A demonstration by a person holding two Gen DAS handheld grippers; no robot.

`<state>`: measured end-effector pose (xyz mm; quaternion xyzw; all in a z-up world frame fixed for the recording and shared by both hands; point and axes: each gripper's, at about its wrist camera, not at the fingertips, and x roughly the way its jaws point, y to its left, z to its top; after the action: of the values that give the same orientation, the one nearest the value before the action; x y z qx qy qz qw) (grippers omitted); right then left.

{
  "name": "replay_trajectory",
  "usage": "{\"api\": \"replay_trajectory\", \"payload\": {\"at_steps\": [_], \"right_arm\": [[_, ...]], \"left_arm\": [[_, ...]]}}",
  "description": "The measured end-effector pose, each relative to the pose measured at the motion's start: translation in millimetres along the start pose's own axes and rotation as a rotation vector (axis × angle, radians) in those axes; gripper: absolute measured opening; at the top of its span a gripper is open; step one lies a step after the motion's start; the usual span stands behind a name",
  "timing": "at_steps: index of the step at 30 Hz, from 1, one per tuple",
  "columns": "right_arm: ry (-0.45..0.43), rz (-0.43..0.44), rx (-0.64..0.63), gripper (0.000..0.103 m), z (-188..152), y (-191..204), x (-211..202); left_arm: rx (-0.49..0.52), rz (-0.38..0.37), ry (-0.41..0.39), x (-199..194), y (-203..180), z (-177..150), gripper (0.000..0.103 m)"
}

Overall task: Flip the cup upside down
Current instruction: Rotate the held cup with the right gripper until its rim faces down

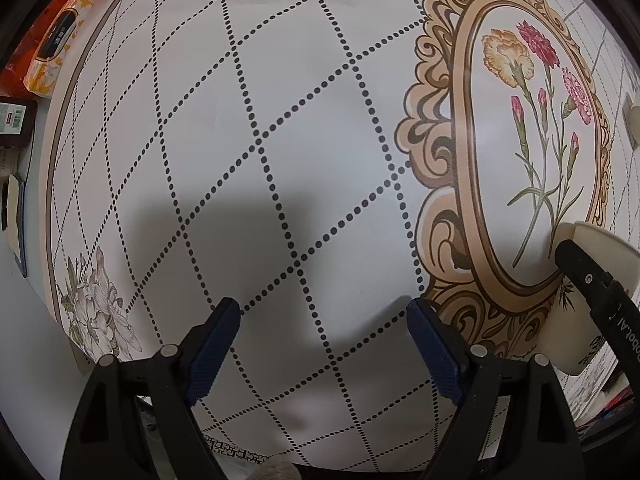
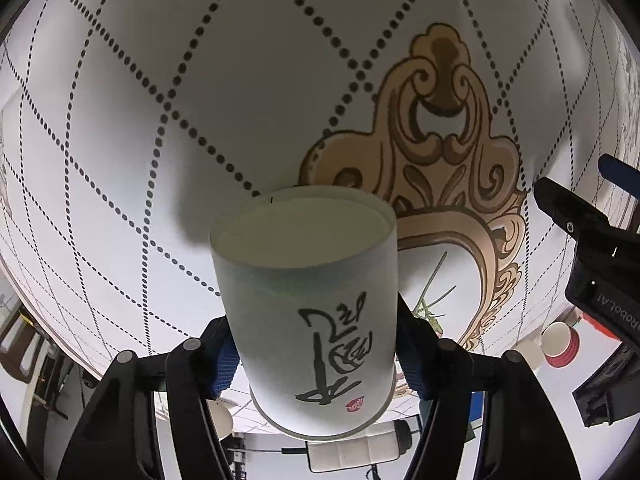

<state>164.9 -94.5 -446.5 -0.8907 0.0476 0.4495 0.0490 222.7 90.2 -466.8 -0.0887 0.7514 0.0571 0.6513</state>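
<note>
A white paper cup point(image 2: 312, 304) with black brush lettering and a small red seal is held between the blue pads of my right gripper point(image 2: 316, 344), which is shut on its sides. It is lifted over the table, its flat recessed base pointing away from the camera and its rolled rim nearest the camera. In the left wrist view the same cup point(image 1: 588, 300) shows at the right edge with the right gripper's black finger across it. My left gripper point(image 1: 324, 320) is open and empty above the tablecloth point(image 1: 304, 128).
The tablecloth point(image 2: 168, 80) is white with dotted diamonds, and a gold-framed flower motif point(image 1: 532, 120). A tissue pack point(image 1: 60, 52) and a dark box point(image 1: 16, 120) lie at the far left edge. A red paper cup point(image 2: 560, 344) stands low right, beyond the table's edge.
</note>
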Motion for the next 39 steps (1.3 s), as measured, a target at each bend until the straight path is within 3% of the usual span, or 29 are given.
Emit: {"api": "replay_trajectory", "payload": {"at_steps": [11, 19, 25, 34, 39], "right_arm": [[-0.002, 0.016, 0.042, 0.067, -5.8, -15.2, 2.9], [-0.001, 0.11, 0.232, 0.067, -28.0, -60.9, 9.9], [-0.057, 0.312, 0.499, 0.067, -46.7, -91.3, 12.0], [-0.184, 0.777, 1.141, 0.067, -109.6, -133.4, 44.9], [-0.22, 0.973, 1.435, 0.067, -148.7, -135.0, 75.3]], "left_arm": [[0.002, 0.017, -0.012, -6.1, -1.3, 1.5, 0.085], [0.0, 0.026, -0.02, -10.8, 9.3, 4.8, 0.085], [0.016, 0.048, -0.026, -18.2, 10.2, 11.9, 0.085], [0.045, 0.069, -0.034, -29.4, 1.9, 22.0, 0.085], [0.069, 0.078, -0.04, -32.7, -9.0, 23.1, 0.085]]}}
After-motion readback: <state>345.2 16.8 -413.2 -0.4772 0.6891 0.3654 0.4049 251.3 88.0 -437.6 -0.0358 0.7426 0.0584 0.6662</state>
